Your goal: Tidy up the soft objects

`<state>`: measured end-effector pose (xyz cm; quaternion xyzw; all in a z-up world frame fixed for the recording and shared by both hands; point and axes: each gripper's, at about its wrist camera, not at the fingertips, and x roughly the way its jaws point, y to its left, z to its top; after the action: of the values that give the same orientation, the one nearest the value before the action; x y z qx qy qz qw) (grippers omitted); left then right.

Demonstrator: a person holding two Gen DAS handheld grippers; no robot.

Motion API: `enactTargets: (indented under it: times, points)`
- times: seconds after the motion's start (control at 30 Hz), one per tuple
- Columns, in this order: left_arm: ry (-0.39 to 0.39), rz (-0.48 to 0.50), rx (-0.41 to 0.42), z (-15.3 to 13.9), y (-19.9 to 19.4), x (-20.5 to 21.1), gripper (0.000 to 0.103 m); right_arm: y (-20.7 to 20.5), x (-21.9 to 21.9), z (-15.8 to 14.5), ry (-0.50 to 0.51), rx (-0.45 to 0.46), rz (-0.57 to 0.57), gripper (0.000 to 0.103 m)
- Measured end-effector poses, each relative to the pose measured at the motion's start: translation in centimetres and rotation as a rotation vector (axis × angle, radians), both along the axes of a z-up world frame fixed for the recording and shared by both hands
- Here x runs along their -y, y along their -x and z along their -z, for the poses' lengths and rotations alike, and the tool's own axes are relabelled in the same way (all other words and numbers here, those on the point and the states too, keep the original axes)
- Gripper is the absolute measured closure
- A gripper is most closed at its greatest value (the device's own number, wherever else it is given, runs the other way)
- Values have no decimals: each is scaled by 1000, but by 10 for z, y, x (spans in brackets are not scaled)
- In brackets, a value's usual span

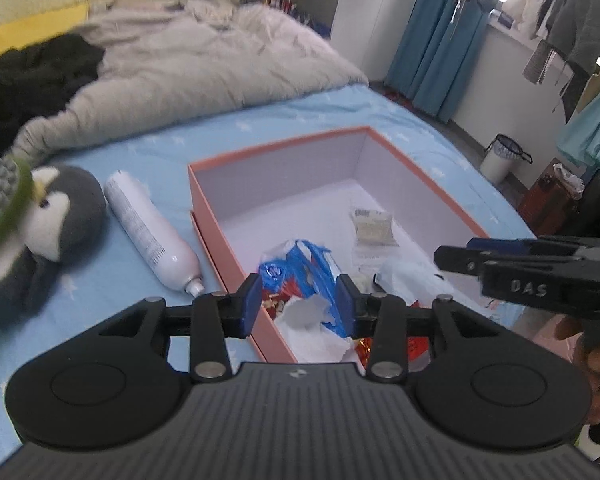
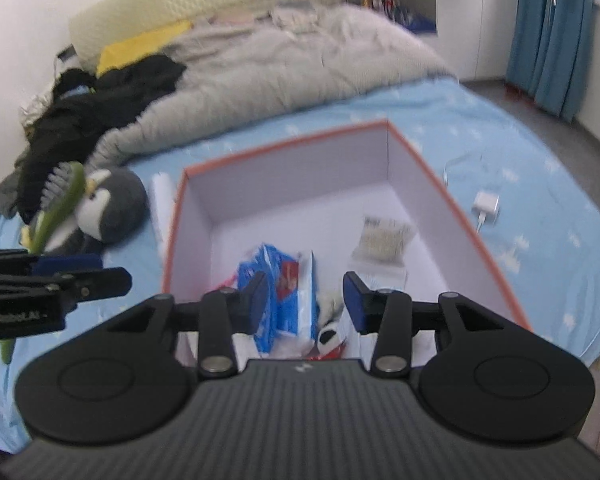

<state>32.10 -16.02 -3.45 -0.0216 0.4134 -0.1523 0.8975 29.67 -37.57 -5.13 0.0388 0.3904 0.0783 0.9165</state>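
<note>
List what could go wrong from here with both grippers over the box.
1. The left gripper and right gripper hang close together above the pink box; they might collide.
2. The green brush leans on the penguin plush; grabbing the plush could tip it.
3. The white spray can lies loose and may roll.

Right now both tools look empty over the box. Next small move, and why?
Probably swing the left tool toward the penguin plush on the bedsheet. Both tools stand open with nothing pinched, the right tool too. The snack bag already lies in the pink box, while the plush, a soft thing, sits outside it on the left tool's side.
</note>
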Motion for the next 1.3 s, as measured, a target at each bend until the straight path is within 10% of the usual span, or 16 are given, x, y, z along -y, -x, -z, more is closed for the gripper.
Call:
enactTargets:
  times: [0.63, 1.3]
  points:
    - [56, 6, 226, -78, 112, -37, 57, 114, -21, -67, -74, 233, -56, 59]
    - [114, -28, 269, -67, 209, -58, 57, 194, -34, -35, -80, 289, 17, 59]
